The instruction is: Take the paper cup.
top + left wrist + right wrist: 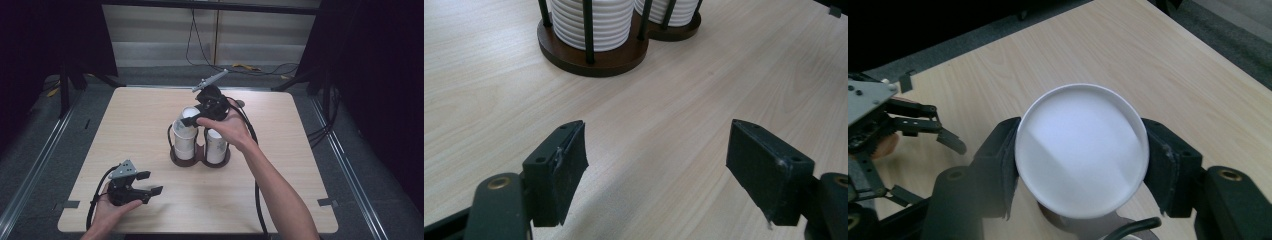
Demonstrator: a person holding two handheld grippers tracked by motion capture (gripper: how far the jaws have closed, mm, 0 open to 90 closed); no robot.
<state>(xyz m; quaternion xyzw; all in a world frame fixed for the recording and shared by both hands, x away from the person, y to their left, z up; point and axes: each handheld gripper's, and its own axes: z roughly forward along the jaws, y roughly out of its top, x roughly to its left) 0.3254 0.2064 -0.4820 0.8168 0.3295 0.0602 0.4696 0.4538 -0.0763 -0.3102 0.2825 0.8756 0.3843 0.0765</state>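
Observation:
Two stacks of white ribbed paper cups stand in a dark wooden holder [200,159] with black rods at mid-table. My right gripper [192,119] is at the top of the left stack [184,142], shut on the topmost white cup [1083,145], and its pads [1007,160] press the rim from both sides. The right stack [216,145] stands lower beside it. My left gripper [152,183] rests near the front left of the table, open with nothing between its fingers. In the left gripper view the holder base [594,60] and the left stack's ribbed walls [591,20] lie ahead of its jaws.
The light wooden table [280,130] has bare surface around the holder. Cables trail from both grippers, and one runs along the right forearm [270,185]. Dark curtains and floor rails flank the table.

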